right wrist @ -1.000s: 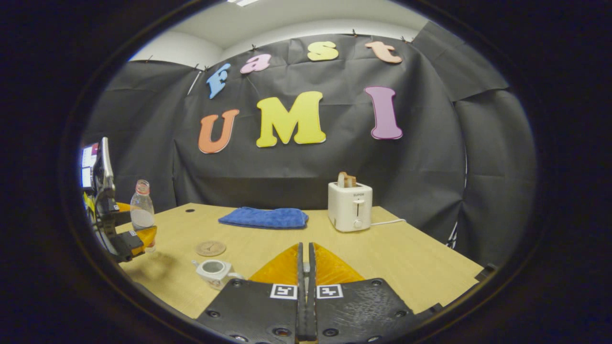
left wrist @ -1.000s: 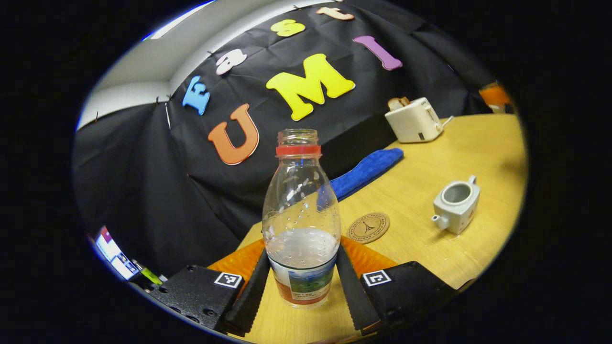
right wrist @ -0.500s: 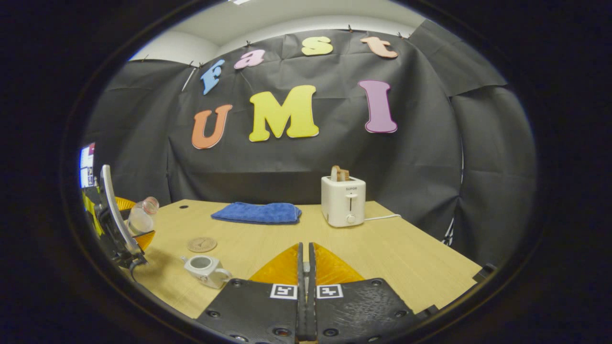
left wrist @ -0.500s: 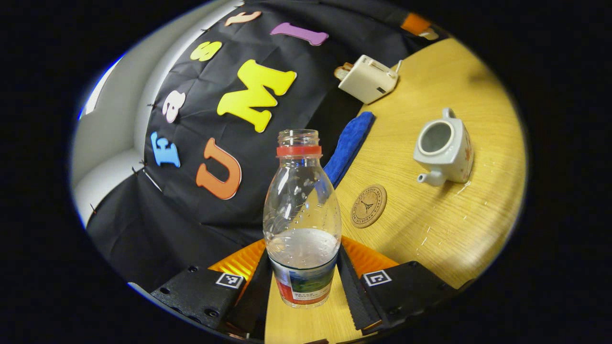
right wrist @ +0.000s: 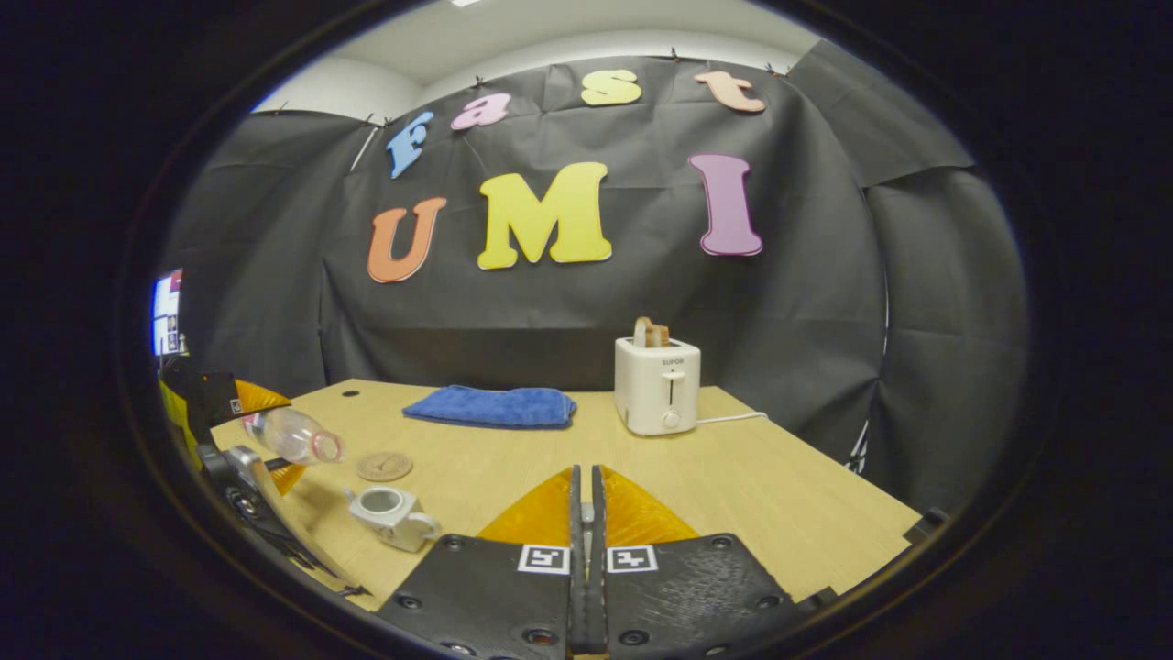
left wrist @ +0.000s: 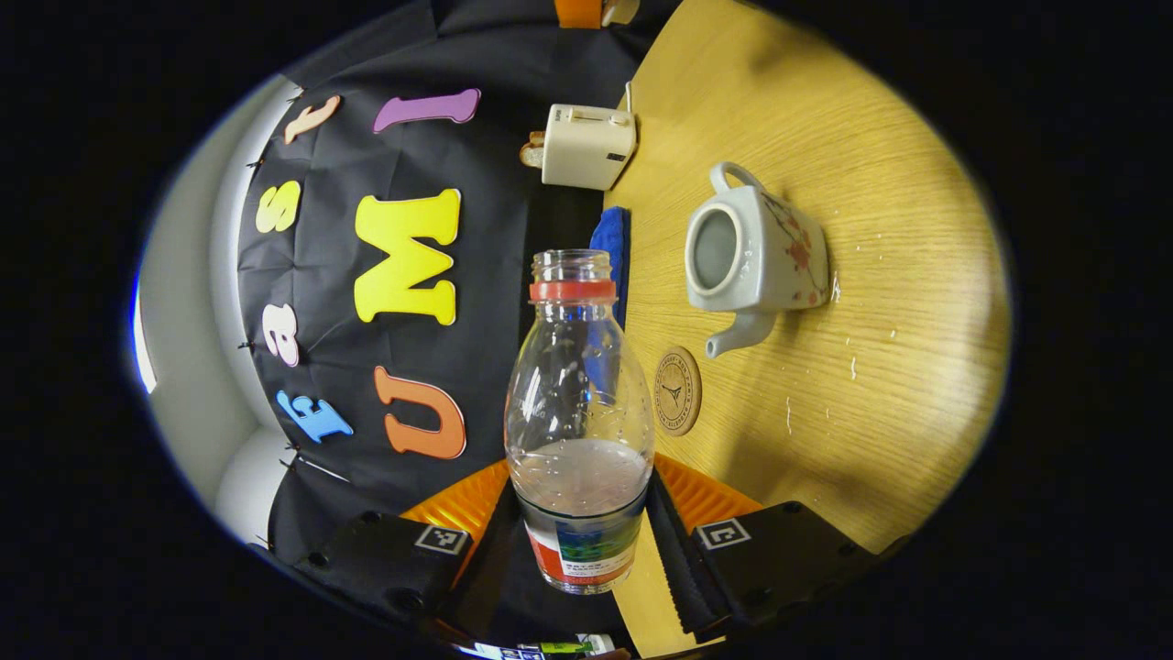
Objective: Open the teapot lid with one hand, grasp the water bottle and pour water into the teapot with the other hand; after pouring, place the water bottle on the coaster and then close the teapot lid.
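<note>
In the right gripper view, bare table (right wrist: 779, 495) is lying open across the lower right. The toaster (right wrist: 656, 396) and blue cloth (right wrist: 490, 406) are blocking the centre, while the teapot (right wrist: 392, 516), coaster (right wrist: 384, 466) and tilted water bottle (right wrist: 295, 434) are crowding the lower left.

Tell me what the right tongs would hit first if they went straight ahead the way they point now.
Probably the table, then perhaps the toaster slightly to the right of their line. The right tongs are shut and point across bare wood; depth is hard to judge.
</note>
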{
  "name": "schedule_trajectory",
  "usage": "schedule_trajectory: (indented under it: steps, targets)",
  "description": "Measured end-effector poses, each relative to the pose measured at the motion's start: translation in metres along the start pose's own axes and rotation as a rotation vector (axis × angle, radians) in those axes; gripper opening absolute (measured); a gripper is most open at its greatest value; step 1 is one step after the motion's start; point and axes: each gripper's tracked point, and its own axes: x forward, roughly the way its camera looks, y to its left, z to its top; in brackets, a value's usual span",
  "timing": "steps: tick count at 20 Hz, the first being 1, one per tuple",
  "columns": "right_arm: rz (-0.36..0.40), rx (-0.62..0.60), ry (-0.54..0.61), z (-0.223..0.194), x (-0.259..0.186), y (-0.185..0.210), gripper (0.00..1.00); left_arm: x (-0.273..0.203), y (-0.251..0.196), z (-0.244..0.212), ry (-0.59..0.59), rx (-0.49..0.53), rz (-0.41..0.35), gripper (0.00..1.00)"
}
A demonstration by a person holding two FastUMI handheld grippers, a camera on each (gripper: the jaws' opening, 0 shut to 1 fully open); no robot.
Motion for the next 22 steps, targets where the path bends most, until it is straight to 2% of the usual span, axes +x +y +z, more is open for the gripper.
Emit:
schedule_trajectory:
  steps: [12,14,15,22]
  targets:
    - [0.016,-0.001,-0.012,0.003,-0.001,-0.001,0.01,0.006,0.017,0.001,0.079,0.285,0.021,0.75]
    - [0.012,0.003,-0.01,0.002,-0.001,-0.004,0.01,0.004,0.02,0.006,0.08,0.356,0.033,0.8]
    - [0.013,0.006,-0.013,0.004,0.0,-0.005,0.01,0.004,0.022,0.008,0.078,0.385,0.038,0.75]
    - [0.02,0.028,-0.021,0.009,-0.003,-0.01,0.01,0.005,0.031,0.013,0.102,0.507,0.032,0.75]
